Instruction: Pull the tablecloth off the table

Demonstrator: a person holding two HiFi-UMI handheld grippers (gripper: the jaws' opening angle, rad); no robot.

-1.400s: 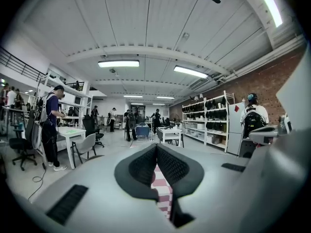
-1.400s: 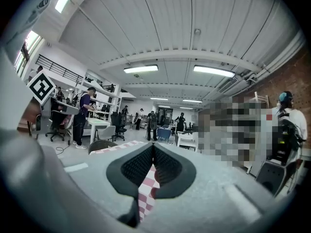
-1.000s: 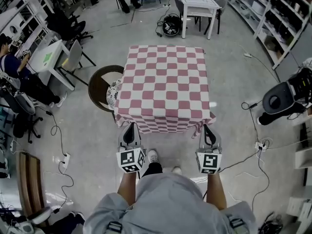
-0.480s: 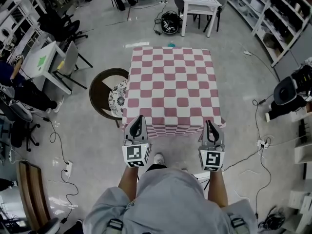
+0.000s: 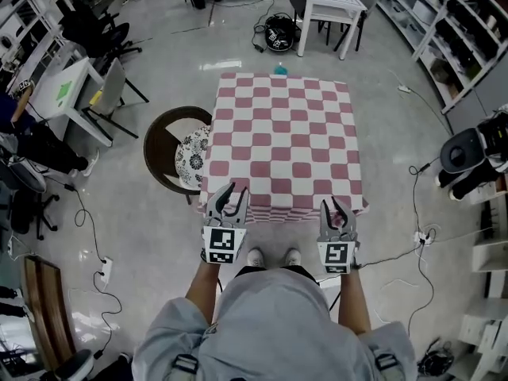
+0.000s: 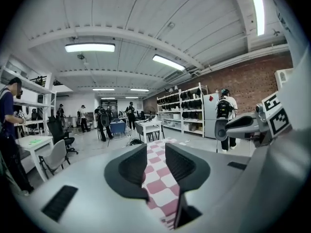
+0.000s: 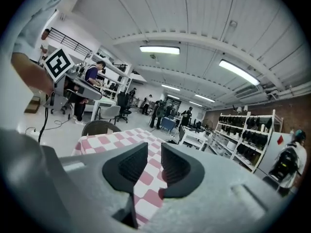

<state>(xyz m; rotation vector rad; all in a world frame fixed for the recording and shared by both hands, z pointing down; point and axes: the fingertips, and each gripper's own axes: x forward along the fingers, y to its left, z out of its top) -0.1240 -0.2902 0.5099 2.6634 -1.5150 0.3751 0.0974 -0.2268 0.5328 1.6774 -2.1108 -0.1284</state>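
A pink-and-white checked tablecloth covers a square table, and its near hem hangs a little over the front edge. My left gripper is at the near left corner. Its jaws are opening, and the cloth shows in the gap between them, not pinched. My right gripper is at the near right corner. Its jaws are opening too, with a narrower gap, and the cloth lies loose between its pads. A small teal thing sits at the table's far edge.
A round brown chair with a patterned cushion stands against the table's left side. A white table is behind, a white desk at the left, shelves and a black machine at the right. Cables cross the floor.
Both grippers' jaws have gone from shut to apart at the cloth's near corners. The near hem hangs shorter than a second ago. The teal thing has come into view at the far edge.
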